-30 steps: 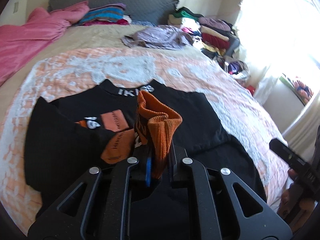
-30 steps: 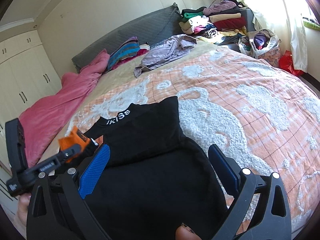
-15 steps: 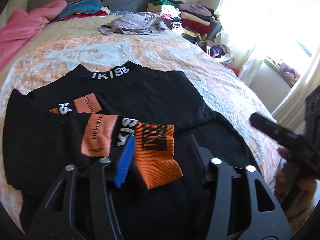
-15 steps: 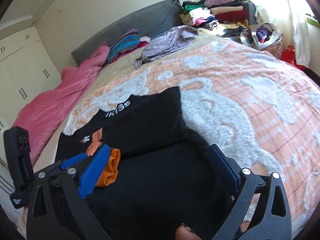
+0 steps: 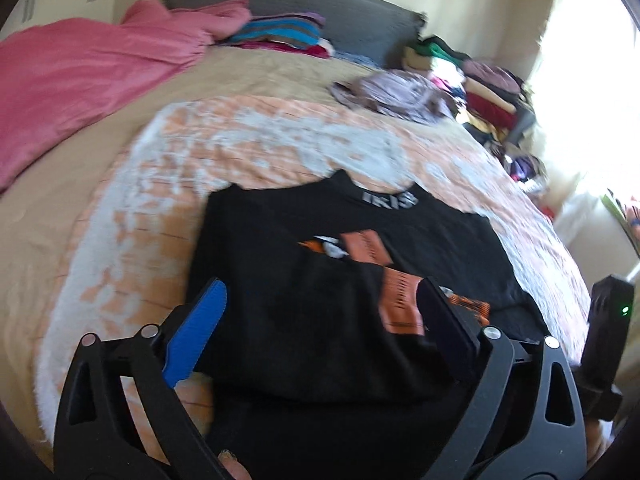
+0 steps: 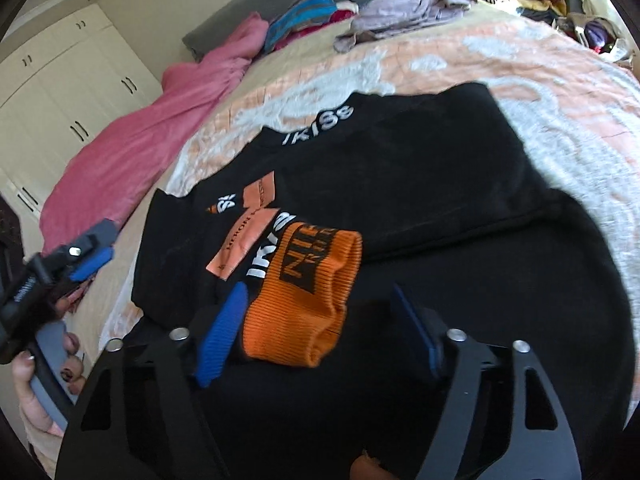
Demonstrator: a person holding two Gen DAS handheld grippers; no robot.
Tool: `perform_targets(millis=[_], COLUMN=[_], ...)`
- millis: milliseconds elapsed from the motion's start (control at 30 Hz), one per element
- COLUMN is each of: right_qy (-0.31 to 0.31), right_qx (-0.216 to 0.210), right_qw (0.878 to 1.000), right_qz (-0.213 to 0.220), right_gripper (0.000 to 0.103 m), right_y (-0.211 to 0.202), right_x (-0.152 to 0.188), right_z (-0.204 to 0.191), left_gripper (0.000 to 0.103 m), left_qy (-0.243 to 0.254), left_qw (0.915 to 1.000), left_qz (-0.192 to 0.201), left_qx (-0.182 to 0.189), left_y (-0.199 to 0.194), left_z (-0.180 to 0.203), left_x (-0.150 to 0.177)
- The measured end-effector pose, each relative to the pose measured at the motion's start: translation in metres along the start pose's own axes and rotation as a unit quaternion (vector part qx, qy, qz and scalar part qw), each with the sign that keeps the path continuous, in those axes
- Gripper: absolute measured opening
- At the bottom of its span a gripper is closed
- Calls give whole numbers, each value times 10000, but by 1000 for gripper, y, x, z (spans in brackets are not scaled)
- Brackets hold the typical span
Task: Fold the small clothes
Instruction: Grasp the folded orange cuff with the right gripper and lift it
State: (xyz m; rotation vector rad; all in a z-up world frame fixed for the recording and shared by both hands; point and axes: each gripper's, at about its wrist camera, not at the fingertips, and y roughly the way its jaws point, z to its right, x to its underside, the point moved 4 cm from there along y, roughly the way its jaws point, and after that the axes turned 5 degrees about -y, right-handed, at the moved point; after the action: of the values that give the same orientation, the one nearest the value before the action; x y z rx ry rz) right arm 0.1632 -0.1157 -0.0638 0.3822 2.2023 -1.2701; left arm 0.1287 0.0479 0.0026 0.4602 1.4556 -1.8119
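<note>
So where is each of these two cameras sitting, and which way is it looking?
Left wrist: on the left gripper, looking along its opening fingers across the black top toward the headboard; a fingertip shows below.
Right wrist: on the right gripper, jaws closing around the orange cuff; the left hand shows.
Shared: black top, pink blanket.

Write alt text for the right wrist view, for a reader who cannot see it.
The right gripper hangs over a black garment with white collar lettering spread on a peach and white bedspread, its jaws closing around the garment's ribbed orange cuff without pressing it yet. At the left edge a hand holds the left gripper, and a pink blanket lies behind.
</note>
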Motion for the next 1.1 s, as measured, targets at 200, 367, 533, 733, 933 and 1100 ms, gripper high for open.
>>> perform_targets(millis=[200,367,533,733,933,1100], right_qy=[-389,-1103,-1793,-2256,-2075,-1848], right_qx=[219,374,427,767,1076,1176], right_qw=[9990,9923,9796,9614,9633,9686], right_qz=[-10,411,806,1374,1319,1175], right_gripper=[21,7,7,6,6,6], right_y=[14,-3,-23,-52,-52,-45], right_x=[-3,-26,-67,-109,-116,-104], right_z=[-13,-34,-56,-54,-13,14], left_gripper=[91,91,91,91,91,91], left_qy=[-267,-470,-652,-663,-514,-338], left_qw=[9993,9984,9973,9972,9979,9989], left_qz=[133,184,176,172,171,79], left_qx=[-203,-261,-288,-282,-350,-303], left_y=[-9,-14,-14,-11,-4,9], left_z=[-30,-47,-58,-60,-47,-29], left_x=[-7,-11,-13,-15,-18,-19])
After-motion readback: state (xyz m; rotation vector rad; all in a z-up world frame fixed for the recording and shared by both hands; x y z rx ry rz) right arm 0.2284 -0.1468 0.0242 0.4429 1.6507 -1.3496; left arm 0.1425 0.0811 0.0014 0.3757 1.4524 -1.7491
